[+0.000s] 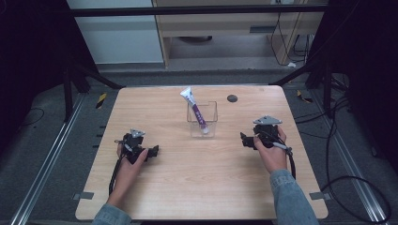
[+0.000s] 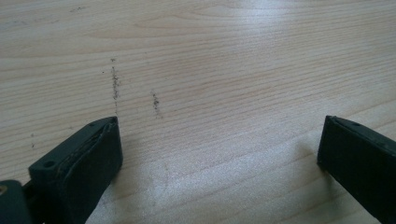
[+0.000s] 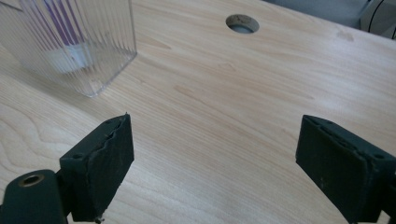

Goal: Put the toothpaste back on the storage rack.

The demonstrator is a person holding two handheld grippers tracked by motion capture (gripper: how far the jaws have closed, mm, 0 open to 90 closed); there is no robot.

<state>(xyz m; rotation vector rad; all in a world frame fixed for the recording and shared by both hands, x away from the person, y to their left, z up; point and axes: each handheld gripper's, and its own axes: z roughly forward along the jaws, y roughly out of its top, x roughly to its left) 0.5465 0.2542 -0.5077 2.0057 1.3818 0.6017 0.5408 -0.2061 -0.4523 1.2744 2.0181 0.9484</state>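
Nearest to you, both forearms come in over the table's (image 1: 197, 187) front edge, denim cuffs showing, w/ each hand wrapped around its tool and resting low on the wood. Your left gripper (image 1: 152, 152) sits at the left-centre of the table, pointing right toward the middle; in the left gripper view its jaws stand wide apart w/ nothing btwn them but bare wood grain and a few dark scuff marks (image 2: 114, 81). Your right gripper (image 1: 244, 139) sits across from it on the right side, pointing left toward the middle; in the right gripper view its jaws are also spread wide and hold nothing, w/ the clear ribbed container (image 3: 70, 42) near, off to the jaws' left, not touching. Farther out, btwn the two tools and a bit beyond them, that container (image 1: 202, 119) stands upright near the table's centre, and the white-and-purple tube (image 1: 196, 108) leans inside it, cap end down at the bottom, crimped end sticking out above the rim toward the back left. Behind it there's a round cable hole (image 1: 232, 98) in the tabletop. Judging from this, the tube is already stowed in the container and both tools are free of it, so the job looks done or as good as; prob. nothing left but to keep hands parked.
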